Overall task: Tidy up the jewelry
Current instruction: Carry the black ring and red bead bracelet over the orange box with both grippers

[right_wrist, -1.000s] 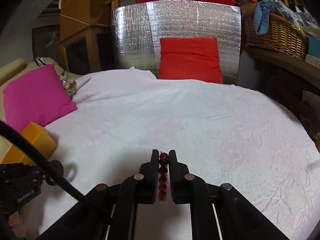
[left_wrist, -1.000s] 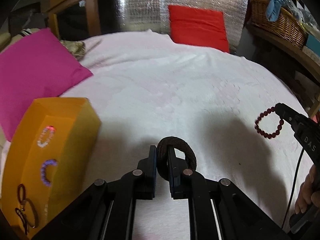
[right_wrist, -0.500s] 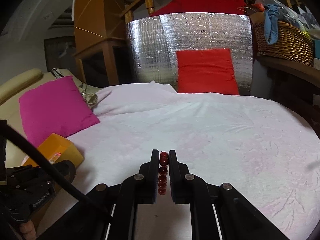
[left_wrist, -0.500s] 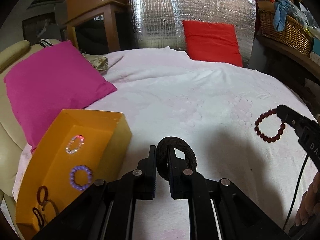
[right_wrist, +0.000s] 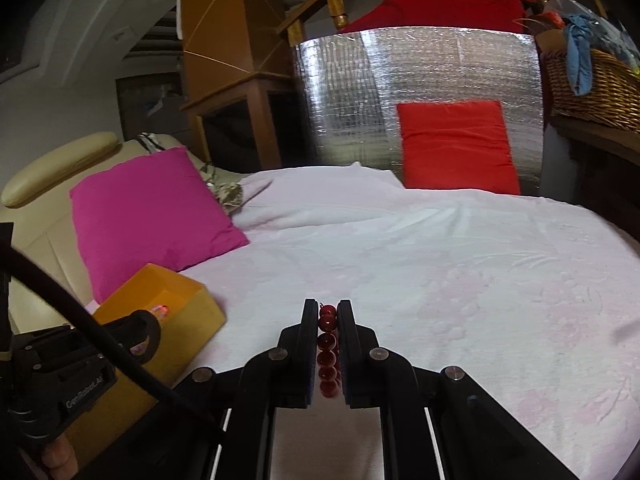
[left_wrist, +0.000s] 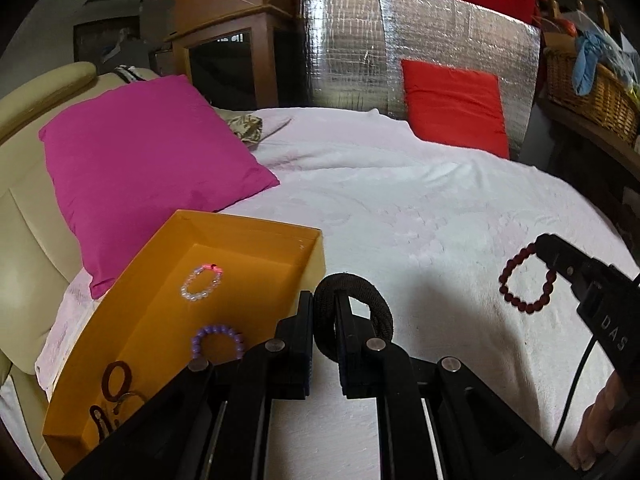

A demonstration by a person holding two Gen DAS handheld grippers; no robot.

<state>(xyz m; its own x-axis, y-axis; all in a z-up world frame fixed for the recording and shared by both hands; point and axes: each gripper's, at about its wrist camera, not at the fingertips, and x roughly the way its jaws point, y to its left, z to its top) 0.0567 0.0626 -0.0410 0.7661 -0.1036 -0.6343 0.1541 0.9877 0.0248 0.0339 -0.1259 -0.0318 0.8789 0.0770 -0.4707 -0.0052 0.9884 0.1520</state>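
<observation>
Left tool [left_wrist: 323, 316] pressed together on a black hair tie [left_wrist: 352, 312], pinched at one side so the loop stands up past the fingertips, lifted clear of the bed [left_wrist: 400, 208]. It sits just right of the orange box [left_wrist: 240, 264], near its right wall, likely lined up for a drop-in. Right tool [right_wrist: 324, 320] pinching a red bead bracelet [right_wrist: 327, 344]: beads stacked in a column between the fingers in its own view; in the left view the same bracelet [left_wrist: 526, 280] hangs as an open ring off the tool tip [left_wrist: 550, 248], above the bed, well right of the box. Gripping one edge lets each loop dangle free, so it should fall flat on release. Box lies on the bed's left edge against the pink pillow [left_wrist: 140, 168], open top up, so both tools can reach in from above. Already inside: dark hair ties or clips [left_wrist: 116, 388] in the near corner (too small to tell which), a purple bead bracelet [left_wrist: 218, 340] mid, a clear bead bracelet [left_wrist: 200, 284] with a pink spot farther back, all apart from each other. Judgement: two items in hand are left to go in; no other loose jewelry visible on the bed. Risk: the hair tie is over the box wall, not the floor, so it could land on the rim or outside. Far back: red cushion [left_wrist: 452, 108] against a silver foil panel [left_wrist: 400, 40], wicker basket [left_wrist: 588, 88] at right.
</observation>
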